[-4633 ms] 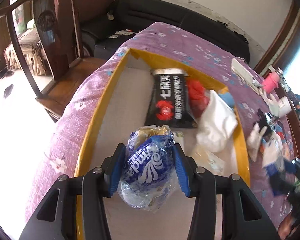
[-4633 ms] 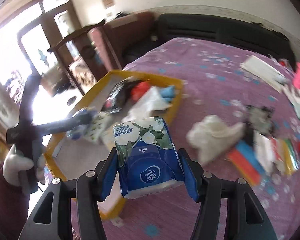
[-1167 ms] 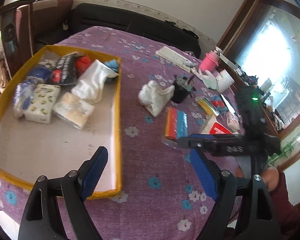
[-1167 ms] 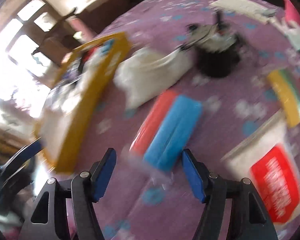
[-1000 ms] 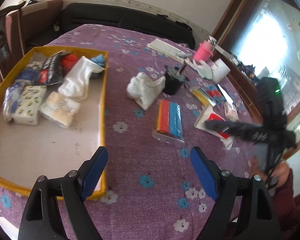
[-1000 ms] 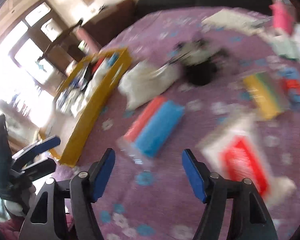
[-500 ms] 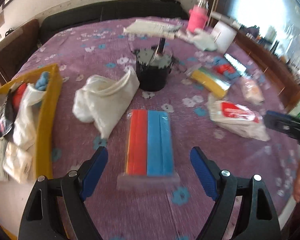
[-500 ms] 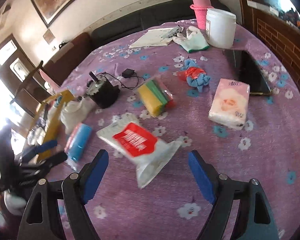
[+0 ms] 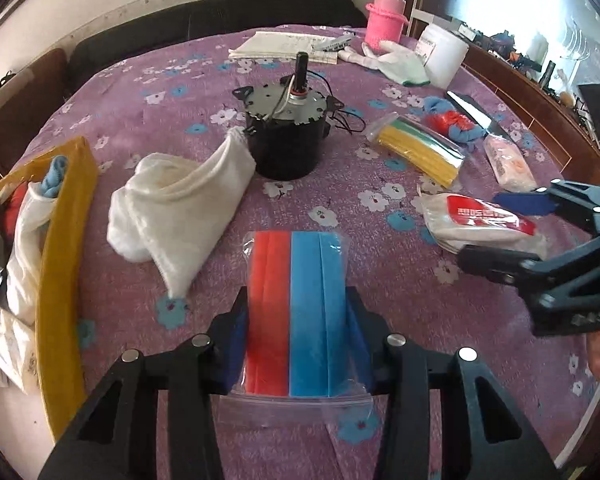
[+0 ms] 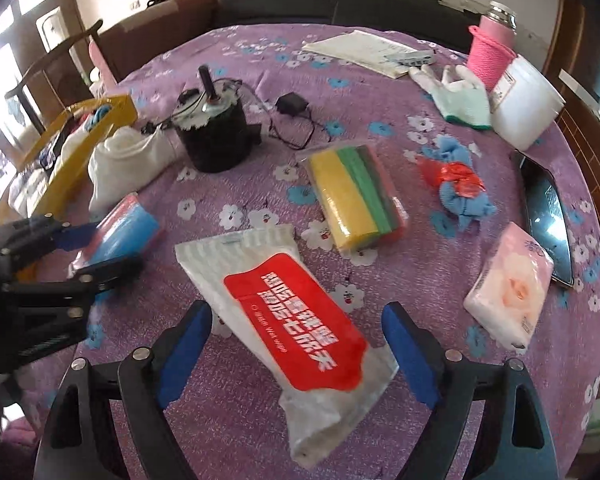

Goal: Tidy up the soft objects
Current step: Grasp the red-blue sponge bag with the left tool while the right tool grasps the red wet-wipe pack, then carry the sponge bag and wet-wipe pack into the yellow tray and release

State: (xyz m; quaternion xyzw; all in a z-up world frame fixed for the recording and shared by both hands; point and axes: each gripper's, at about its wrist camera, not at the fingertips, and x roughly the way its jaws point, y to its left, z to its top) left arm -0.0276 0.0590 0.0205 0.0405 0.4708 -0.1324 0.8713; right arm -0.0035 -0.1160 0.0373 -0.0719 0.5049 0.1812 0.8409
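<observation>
We noted a round table under a purple flowered cloth (image 9: 148,92), a dark sofa (image 10: 300,4) behind it along a pale wall. The left gripper (image 9: 298,332) had just been closing, and its blue pads pinched the bagged red-and-blue sponge pack (image 9: 296,300) lying flat on the cloth. The right gripper (image 10: 296,344) stood spread either side of the white pouch with a red label (image 10: 296,312), its pads clear of it. Only the right wrist view showed the pink tissue pack (image 10: 508,280) whole, the phone (image 10: 548,208) beside it and a wooden chair (image 10: 48,68) by bright windows. The left wrist view showed more of the yellow tray (image 9: 60,240) and the white towel (image 9: 172,208) beside it.
</observation>
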